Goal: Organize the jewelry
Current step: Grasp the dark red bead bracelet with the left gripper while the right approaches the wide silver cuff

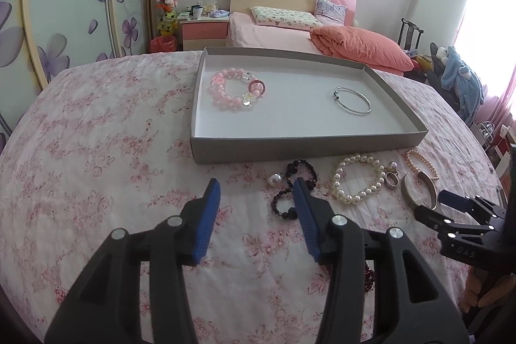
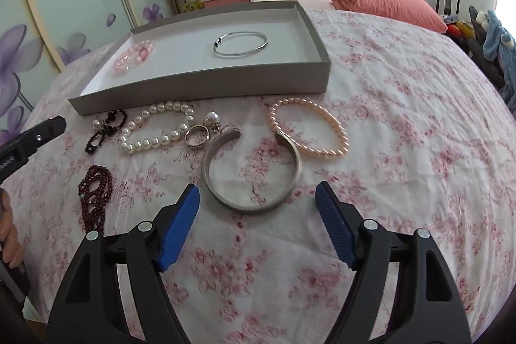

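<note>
Two grippers hang over the flowered bedspread (image 2: 403, 150), both with jaws apart and nothing between the pads. The right gripper (image 2: 258, 199) stands wide and points down at the silver cuff (image 2: 251, 173), whose near curve lies just ahead of the gap between its blue pads; the cuff's open ends face away toward the tray. The left gripper (image 1: 256, 194) is parted more narrowly, its right-hand pad just over the loop of the black bead bracelet (image 1: 292, 192), with a loose pearl earring (image 1: 274, 180) close by. Outward from there lie the white pearl bracelet (image 2: 154, 128), a ring (image 2: 197, 136), the peach pearl bracelet (image 2: 306, 131) touching the cuff's far right end, and a dark red bead strand (image 2: 95, 199) to the left. Beyond all of these sits the grey tray (image 2: 200, 87), already holding a pink bead bracelet (image 1: 233, 91) and a thin silver bangle (image 1: 353, 99). The likely trouble, as I judge it: the cuff is smooth, rigid metal lying flat on soft cloth, so pads closing across its width could squeeze it out sideways or pinch a fold of fabric instead. It could also drag the peach bracelet along. On the left, closing near the black beads might catch only one strand, or nudge the earring so that it rolls away.
</note>
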